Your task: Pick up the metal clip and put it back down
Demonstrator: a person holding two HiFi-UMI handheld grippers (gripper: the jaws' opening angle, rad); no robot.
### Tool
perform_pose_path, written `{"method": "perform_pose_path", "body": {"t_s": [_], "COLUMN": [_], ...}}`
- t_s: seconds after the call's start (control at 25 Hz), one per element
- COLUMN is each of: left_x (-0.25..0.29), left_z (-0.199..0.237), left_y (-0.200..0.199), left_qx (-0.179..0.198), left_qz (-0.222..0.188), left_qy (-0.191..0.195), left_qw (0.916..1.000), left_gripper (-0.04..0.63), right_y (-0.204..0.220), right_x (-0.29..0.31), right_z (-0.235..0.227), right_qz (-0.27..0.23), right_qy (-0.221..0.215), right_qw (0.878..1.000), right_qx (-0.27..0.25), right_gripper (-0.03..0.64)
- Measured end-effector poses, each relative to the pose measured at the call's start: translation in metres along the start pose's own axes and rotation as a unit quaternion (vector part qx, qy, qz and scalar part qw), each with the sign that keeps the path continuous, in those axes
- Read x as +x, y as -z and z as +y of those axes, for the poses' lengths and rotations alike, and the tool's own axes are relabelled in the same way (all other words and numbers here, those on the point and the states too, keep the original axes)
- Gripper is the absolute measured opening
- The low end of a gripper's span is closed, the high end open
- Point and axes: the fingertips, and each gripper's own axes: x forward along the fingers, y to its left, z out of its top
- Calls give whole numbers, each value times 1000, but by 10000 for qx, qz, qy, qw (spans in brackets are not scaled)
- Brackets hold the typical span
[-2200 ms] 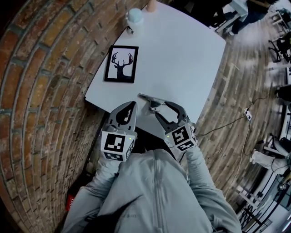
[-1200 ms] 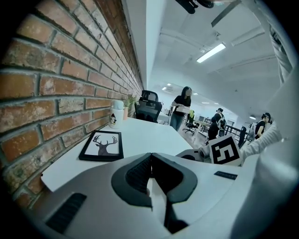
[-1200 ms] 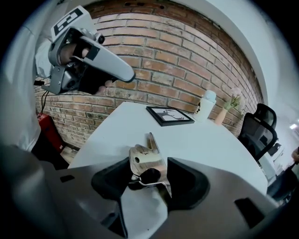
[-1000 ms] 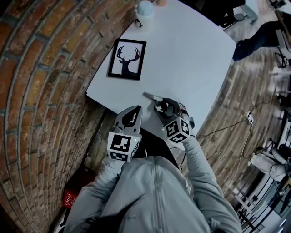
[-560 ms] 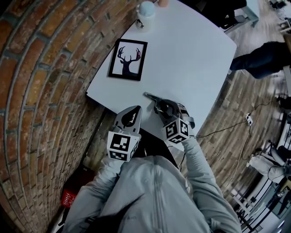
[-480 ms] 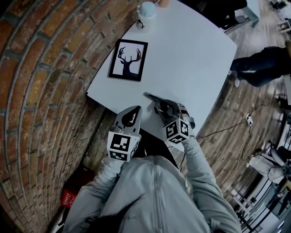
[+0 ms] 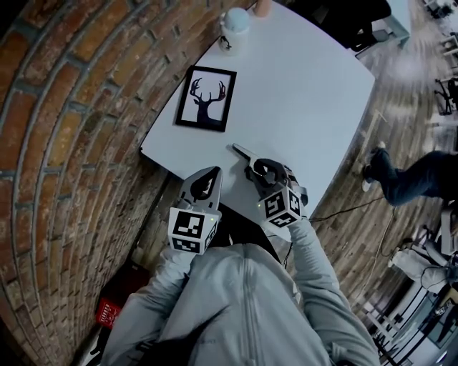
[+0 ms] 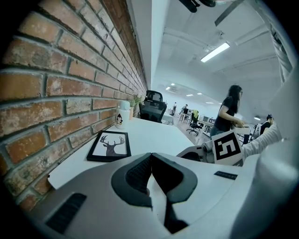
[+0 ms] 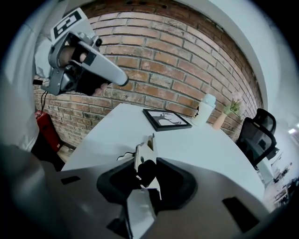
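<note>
— Metal first: how many clips?

— One metal clip (image 9: 144, 155), thin and flat with a dark patch, at the near edge of the table (image 7: 308, 93). It stands between the jaws of the right gripper (image 9: 145, 164), which are closing on it, with the pads against its sides. Its free end points towards the picture. Whether it rests on the top or is just off it, I cannot tell.

— And the grippers?

— Two, both pale grey plastic with dark ribbed pads and a cube of square markers. The left gripper (image 8: 150, 158) hangs at the table's near edge beside the right one, jaws together with nothing between them.

— Further out?

— One framed picture (image 7: 207, 98), a black frame around a deer's head, lying flat near the wall side. Beyond it are one white mug (image 7: 233, 30) with a pale lid and one small pinkish vase (image 7: 262, 7), both at the far corner.

— The surface?

— Smooth, white and bare across the middle, with rounded corners.

— The room?

— A rough red brick wall (image 7: 64, 129) runs along the table. One black office chair (image 8: 153, 106) stands past the far end, and an open office lies beyond under strip lights, where a person (image 8: 227, 112) stands.
</note>
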Motion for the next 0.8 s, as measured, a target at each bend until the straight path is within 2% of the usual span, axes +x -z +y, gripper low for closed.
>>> {"method": "perform_pose_path", "body": {"t_s": [0.52, 0.8], "left_x": [-5, -12], "left_z": [5, 1], "left_y": [-34, -62], "left_qx": [165, 287], "left_qz": [-309, -603], "left_qy": [-85, -77], "left_qw": [9994, 9977], "left_gripper": [26, 26], "right_y": [-36, -65], "right_x": [-33, -74], "right_z": [-29, -58], "right_qz": [-534, -1079], "right_qy": [354, 727], "right_qw": [9961, 9858], "right_qx": [606, 1063], "right_gripper": [110, 110]}}
